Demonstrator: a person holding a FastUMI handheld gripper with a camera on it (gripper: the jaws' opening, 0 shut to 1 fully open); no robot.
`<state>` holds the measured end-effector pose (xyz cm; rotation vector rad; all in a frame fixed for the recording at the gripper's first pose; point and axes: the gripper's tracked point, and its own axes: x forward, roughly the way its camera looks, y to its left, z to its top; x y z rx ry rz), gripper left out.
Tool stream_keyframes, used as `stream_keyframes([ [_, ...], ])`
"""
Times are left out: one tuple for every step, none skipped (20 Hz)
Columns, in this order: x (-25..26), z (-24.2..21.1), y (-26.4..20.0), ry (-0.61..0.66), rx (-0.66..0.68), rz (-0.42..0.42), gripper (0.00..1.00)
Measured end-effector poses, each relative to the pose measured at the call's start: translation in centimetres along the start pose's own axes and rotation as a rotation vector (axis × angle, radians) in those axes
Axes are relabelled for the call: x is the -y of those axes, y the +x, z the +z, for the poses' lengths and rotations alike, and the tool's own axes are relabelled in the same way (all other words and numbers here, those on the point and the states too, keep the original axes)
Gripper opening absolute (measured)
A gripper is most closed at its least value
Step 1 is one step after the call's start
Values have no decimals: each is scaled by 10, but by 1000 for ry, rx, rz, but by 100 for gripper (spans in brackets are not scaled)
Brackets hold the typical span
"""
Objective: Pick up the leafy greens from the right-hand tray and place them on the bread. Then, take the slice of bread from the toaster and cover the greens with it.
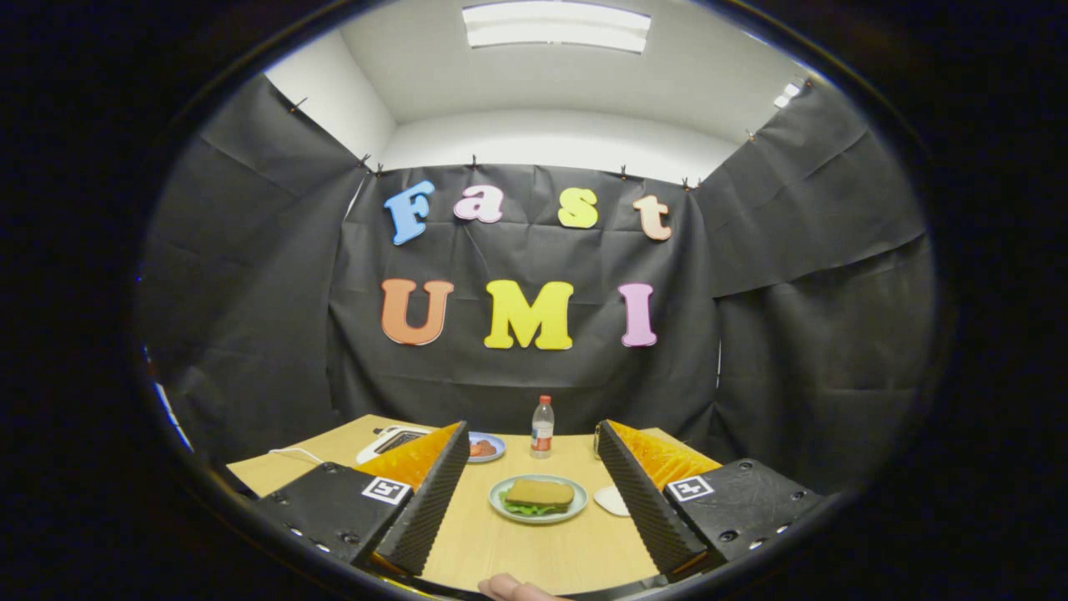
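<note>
Gripper (534, 492) fingers spread empty over wooden table (534, 551), black-draped booth around.

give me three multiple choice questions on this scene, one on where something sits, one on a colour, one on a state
1. Where does the bottle stand?
A. beyond the plate with the bread, near the back of the table
B. between the fingers, touching both
C. on top of the toaster

2. What colour is the plate under the bread?
A. black
B. pale green
C. bright orange

3. What state is the gripper in?
A. shut on the bread
B. shut on the bottle
C. open, holding nothing

Answers:
1. A, the bottle stands upright past the plate, by the wall.
2. B, its rim shows pale green around the bread and the greens.
3. C, the fingers stand wide apart with the plate seen between them.
</note>
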<state>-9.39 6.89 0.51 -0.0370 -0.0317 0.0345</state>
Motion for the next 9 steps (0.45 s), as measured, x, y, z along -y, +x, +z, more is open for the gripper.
stream_keyframes([
  [-1, -2, 1, -1, -8, 5, 96],
  [-1, -4, 2, -3, -14, 5, 96],
  [-1, -5, 2, -7, -17, 5, 96],
  [0, -5, 2, -10, -18, 4, 95],
  [1, -5, 0, -14, -19, 3, 96],
  [3, -4, -1, -14, -17, 2, 96],
  [5, -2, -1, -14, -15, 0, 96],
  [6, -2, -3, -14, -13, -2, 96],
  [8, -1, -4, -14, -10, -3, 96],
])
